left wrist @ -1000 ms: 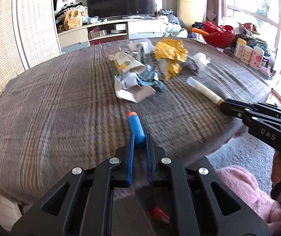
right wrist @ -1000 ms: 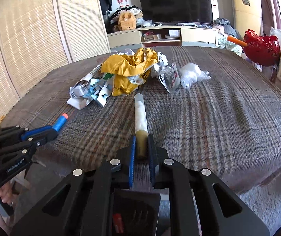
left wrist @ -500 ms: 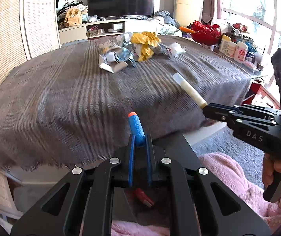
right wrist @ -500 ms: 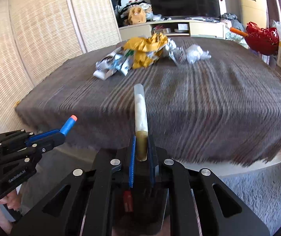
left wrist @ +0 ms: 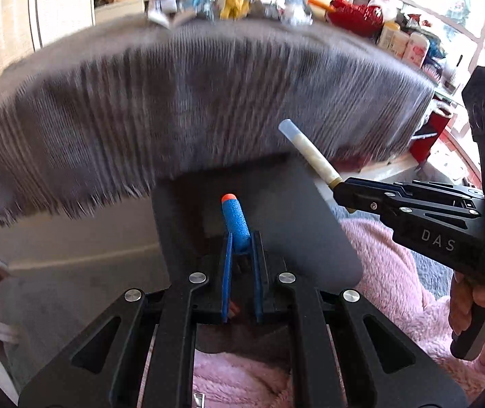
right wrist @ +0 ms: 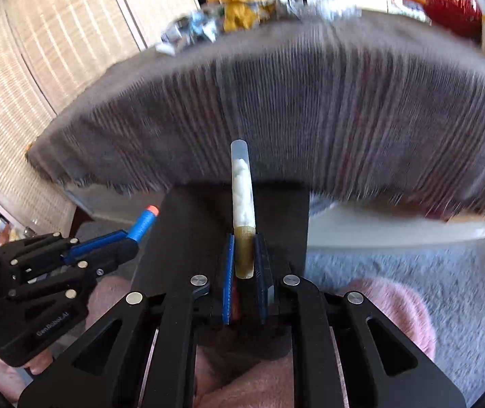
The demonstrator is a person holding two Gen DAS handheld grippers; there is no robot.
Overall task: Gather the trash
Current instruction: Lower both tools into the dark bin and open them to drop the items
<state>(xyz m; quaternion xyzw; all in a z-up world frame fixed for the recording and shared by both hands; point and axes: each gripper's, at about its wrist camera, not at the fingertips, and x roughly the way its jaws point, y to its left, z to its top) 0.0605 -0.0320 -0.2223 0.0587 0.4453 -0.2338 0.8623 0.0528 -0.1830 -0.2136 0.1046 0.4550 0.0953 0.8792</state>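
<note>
Left wrist view: white capitals "DAS" on the black side of the right hand-held gripper (left wrist: 339,188), near its body.

Right wrist view: small pale lettering on the black side plate of the left hand-held gripper (right wrist: 133,238), probably "GenRobot.AI"; letters small and slanted.

Bottles (left wrist: 402,42) behind the bench (left wrist: 208,95): labels blurred, unreadable. No other legible text in either view.

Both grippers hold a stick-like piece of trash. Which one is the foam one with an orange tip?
The blue dart in the left gripper; the right gripper holds a clear tube with white filling.
</note>
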